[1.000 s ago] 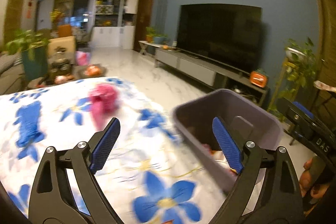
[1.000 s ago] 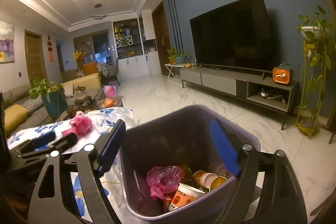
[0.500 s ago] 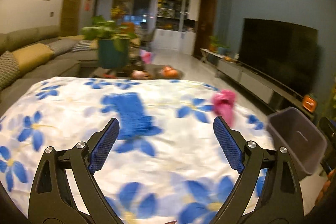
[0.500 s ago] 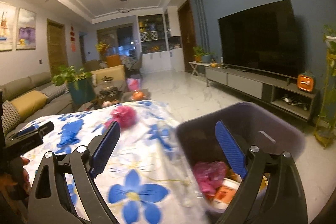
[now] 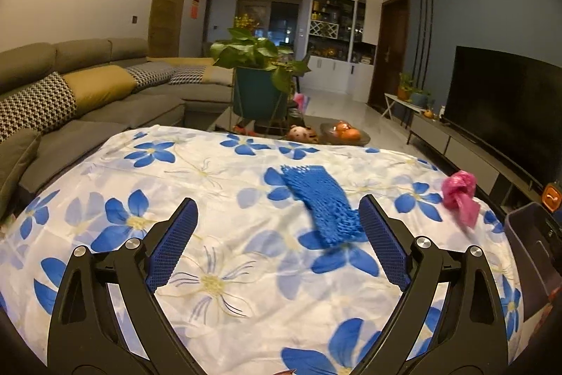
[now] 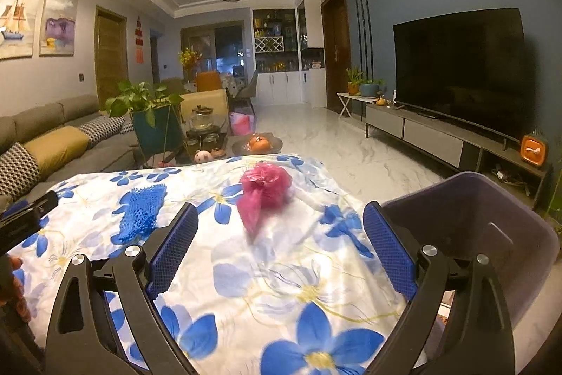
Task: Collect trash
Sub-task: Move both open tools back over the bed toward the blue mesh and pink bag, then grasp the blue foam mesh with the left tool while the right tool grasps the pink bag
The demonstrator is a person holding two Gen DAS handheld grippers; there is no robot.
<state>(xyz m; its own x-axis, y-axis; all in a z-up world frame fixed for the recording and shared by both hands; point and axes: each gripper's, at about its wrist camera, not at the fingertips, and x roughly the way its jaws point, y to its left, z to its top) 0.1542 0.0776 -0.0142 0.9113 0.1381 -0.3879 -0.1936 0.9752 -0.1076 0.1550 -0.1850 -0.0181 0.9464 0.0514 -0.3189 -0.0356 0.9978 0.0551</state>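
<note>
A blue foam mesh sleeve (image 5: 321,202) lies flat on the flower-print cloth (image 5: 210,192), just beyond the right finger of my left gripper (image 5: 277,224), which is open and empty. Farther right, near the cloth's edge, sits a knotted pink plastic bag (image 5: 458,194). In the right wrist view that pink bag (image 6: 265,190) lies ahead of my right gripper (image 6: 281,227), whose jaws stand wide with nothing between them. The mesh sleeve (image 6: 140,211) is to its left. The grey trash bin (image 6: 474,234) stands off the table's right edge; its contents are hidden.
A grey sofa (image 5: 87,101) with cushions runs along the left. Beyond the table are a potted plant (image 5: 258,76) and a low table with a fruit bowl (image 6: 258,143). A TV (image 6: 456,65) on its stand lines the right wall. The left gripper's black body (image 6: 24,217) shows at the left edge.
Both views have swung left, from the bin toward the table. The bin slid to the right edge, the mesh sleeve and pink bag came into the middle. The right jaws widened slightly.
</note>
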